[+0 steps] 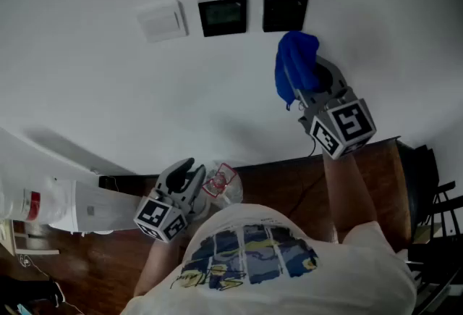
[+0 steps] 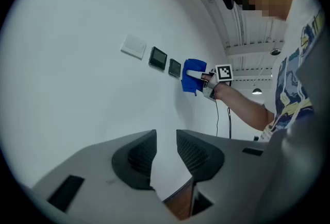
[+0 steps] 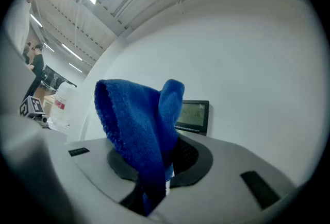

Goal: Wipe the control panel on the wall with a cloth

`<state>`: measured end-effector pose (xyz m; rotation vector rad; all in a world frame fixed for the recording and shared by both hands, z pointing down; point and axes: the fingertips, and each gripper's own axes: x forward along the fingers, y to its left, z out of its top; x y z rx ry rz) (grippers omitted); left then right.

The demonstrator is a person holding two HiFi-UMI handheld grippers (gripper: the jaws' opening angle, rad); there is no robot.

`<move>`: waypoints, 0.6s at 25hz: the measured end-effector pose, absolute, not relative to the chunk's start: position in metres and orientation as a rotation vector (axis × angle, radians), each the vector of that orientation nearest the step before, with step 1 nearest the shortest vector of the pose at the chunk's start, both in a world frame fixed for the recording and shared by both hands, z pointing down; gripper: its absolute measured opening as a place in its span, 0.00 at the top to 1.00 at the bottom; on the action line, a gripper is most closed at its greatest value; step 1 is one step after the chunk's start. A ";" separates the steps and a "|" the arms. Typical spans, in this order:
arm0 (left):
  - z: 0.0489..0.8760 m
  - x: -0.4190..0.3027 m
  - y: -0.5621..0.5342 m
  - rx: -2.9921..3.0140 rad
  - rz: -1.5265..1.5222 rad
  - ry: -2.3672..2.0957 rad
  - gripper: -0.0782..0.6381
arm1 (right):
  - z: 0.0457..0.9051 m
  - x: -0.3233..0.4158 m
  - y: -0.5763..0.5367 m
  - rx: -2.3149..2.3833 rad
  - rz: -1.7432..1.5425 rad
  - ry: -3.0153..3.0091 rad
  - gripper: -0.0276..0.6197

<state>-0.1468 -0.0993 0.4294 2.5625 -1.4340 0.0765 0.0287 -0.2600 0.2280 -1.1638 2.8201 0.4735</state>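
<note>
On the white wall hang a white switch plate (image 1: pixel 160 19), a black panel with a screen (image 1: pixel 223 15) and a second black panel (image 1: pixel 284 13). My right gripper (image 1: pixel 307 79) is raised just below the second panel and is shut on a blue cloth (image 1: pixel 295 61). The cloth bunches above its jaws, close to the wall. In the right gripper view the cloth (image 3: pixel 136 120) fills the middle, with the screen panel (image 3: pixel 192 116) behind it. My left gripper (image 1: pixel 188 170) hangs low near the desk, its jaws a narrow gap apart with nothing between them (image 2: pixel 166 138).
A dark wooden desk (image 1: pixel 289 179) runs along the wall below the panels. A clear plastic bag (image 1: pixel 221 182) lies beside the left gripper. A white jug with a red label (image 1: pixel 40 205) stands at the left. A black chair (image 1: pixel 434 198) is at the right edge.
</note>
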 end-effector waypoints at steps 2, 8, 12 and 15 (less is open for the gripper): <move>0.430 -0.146 -0.097 2.550 0.086 -1.435 0.76 | 0.220 0.023 -0.272 -1.169 0.488 2.817 0.82; 0.432 -0.151 -0.088 2.530 0.093 -1.457 0.76 | 0.206 0.008 -0.300 -1.202 0.500 2.817 0.82; 0.432 -0.155 -0.084 2.521 0.100 -1.473 0.76 | 0.195 0.001 -0.308 -1.199 0.501 2.807 0.82; 0.431 -0.154 -0.083 2.518 0.104 -1.480 0.76 | 0.193 -0.003 -0.316 -1.204 0.500 2.817 0.82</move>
